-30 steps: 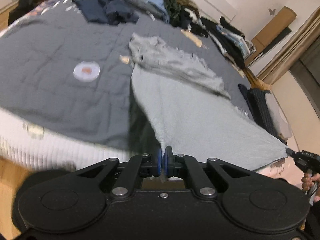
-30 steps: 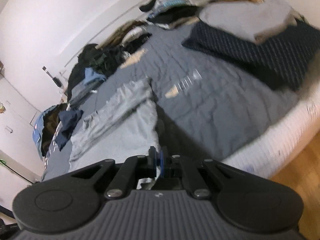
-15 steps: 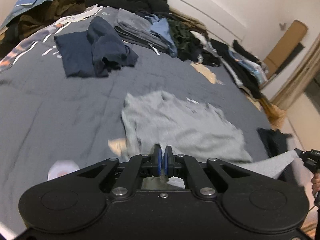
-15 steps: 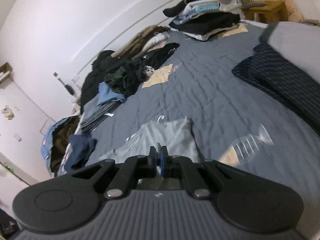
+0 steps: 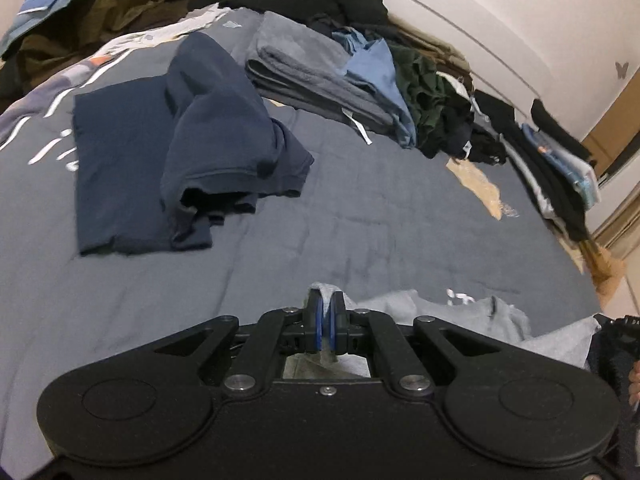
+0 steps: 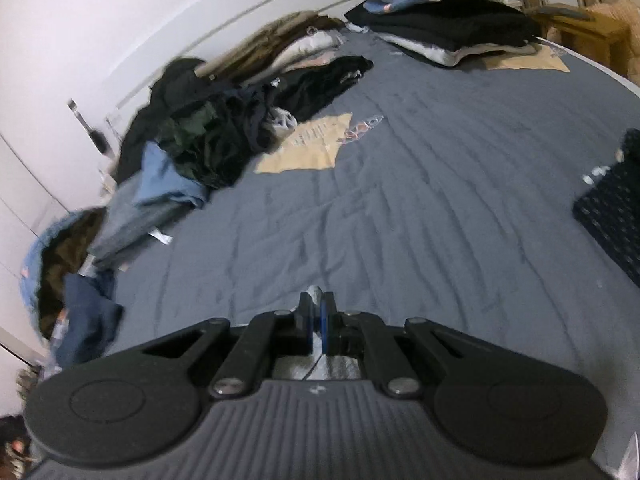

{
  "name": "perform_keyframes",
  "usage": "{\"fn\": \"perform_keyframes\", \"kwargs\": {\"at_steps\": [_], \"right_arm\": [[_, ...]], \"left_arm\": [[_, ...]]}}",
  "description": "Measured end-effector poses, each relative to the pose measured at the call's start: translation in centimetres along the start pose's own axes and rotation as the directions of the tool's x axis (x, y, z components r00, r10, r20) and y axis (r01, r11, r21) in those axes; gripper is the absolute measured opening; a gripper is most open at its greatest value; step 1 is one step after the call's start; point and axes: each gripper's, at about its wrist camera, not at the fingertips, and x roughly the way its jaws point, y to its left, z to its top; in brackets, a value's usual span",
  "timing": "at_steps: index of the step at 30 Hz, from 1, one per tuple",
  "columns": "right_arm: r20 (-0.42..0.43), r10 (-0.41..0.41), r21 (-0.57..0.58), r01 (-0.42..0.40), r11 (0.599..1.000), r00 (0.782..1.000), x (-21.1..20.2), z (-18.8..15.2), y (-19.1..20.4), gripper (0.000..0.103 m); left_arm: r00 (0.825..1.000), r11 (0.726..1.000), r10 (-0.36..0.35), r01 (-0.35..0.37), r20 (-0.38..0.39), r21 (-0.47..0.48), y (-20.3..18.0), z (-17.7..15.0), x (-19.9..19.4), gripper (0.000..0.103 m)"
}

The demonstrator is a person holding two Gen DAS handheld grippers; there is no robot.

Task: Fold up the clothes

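The light grey knit garment (image 5: 472, 312) lay low on the dark grey quilted bedspread (image 5: 360, 220), mostly hidden behind the left gripper (image 5: 326, 312), which pinched one edge; the right gripper (image 6: 316, 312) clamped another bit.

- A bed (image 6: 420, 184) under a grey quilt fills most of both views.
- A pale wall (image 5: 500, 8) runs from 12 to 2 o'clock.
- A butterfly sticker (image 5: 621, 69) sits at 2 o'clock.
- A wooden side table (image 6: 592, 28) stands at 1 o'clock in the right view.
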Motion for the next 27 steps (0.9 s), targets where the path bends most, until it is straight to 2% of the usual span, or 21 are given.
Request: {"fn": "perform_keyframes", "kwargs": {"at_steps": [3,7,9,10,11,12,13,16,18,19,21,23,27], "right_arm": [[-0.019,-0.016,-0.005,0.015,1.000,1.000,2.8,0.4,-0.3,0.003],[-0.026,-0.027,0.012,0.027,1.000,0.999,6.3,1.2,-1.0,0.003],[-0.011,-0.040,0.019,0.040,0.999,0.999,7.7,1.8,-1.2,0.005],[-0.007,-0.076,0.006,0.076,0.997,0.997,8.4,2.2,-1.2,0.009],[-0.006,-0.121,-0.010,0.121,0.993,0.993,9.0,2.5,-1.1,0.017],[-0.003,-0.154,-0.024,0.154,0.988,0.988,9.3,2.6,-1.1,0.025],[0.000,-0.184,-0.036,0.183,0.982,0.983,9.4,2.7,-1.1,0.042],[0.032,-0.187,-0.102,0.189,0.977,0.982,7.3,2.2,-1.1,0.044],[0.057,-0.150,-0.116,0.156,0.981,0.987,4.7,0.9,-0.8,0.044],[0.071,-0.130,-0.114,0.137,0.984,0.989,3.0,0.0,-0.6,0.044],[0.098,-0.089,-0.109,0.100,0.989,0.991,-0.3,-2.0,-0.1,0.044],[0.133,-0.059,-0.109,0.074,0.991,0.989,-3.7,-4.5,0.8,0.045],[0.204,-0.030,-0.078,0.047,0.996,0.978,-9.7,-11.1,2.5,0.046]], "left_arm": [[1.000,1.000,0.005,-0.005,-0.015,0.013,0.5,0.5,2.5,0.004],[0.999,0.999,0.037,-0.037,-0.025,-0.018,1.5,1.7,5.1,0.004],[0.998,0.999,0.052,-0.052,-0.020,-0.011,1.7,2.1,6.2,0.007],[0.996,0.996,0.091,-0.092,-0.024,-0.021,1.9,2.3,6.5,0.020],[0.991,0.991,0.131,-0.132,-0.029,-0.031,2.1,2.6,6.8,0.031],[0.989,0.988,0.150,-0.150,-0.019,-0.042,2.5,2.5,6.3,0.046],[0.986,0.984,0.167,-0.167,-0.009,-0.053,2.9,2.5,5.8,0.050],[0.984,0.986,0.167,-0.166,0.067,-0.025,3.4,1.2,2.6,0.050],[0.987,0.993,0.119,-0.116,0.106,-0.033,3.3,-1.0,0.0,0.053],[0.988,0.995,0.094,-0.090,0.126,-0.037,3.3,-2.1,-1.3,0.058],[0.987,0.995,0.060,-0.047,0.150,-0.085,2.8,-5.1,-3.2,0.062],[0.984,0.991,0.026,-0.003,0.174,-0.132,2.2,-8.2,-5.1,0.062],[0.979,0.993,0.033,-0.010,0.200,-0.116,-0.6,-13.3,-6.8,0.063]]}}
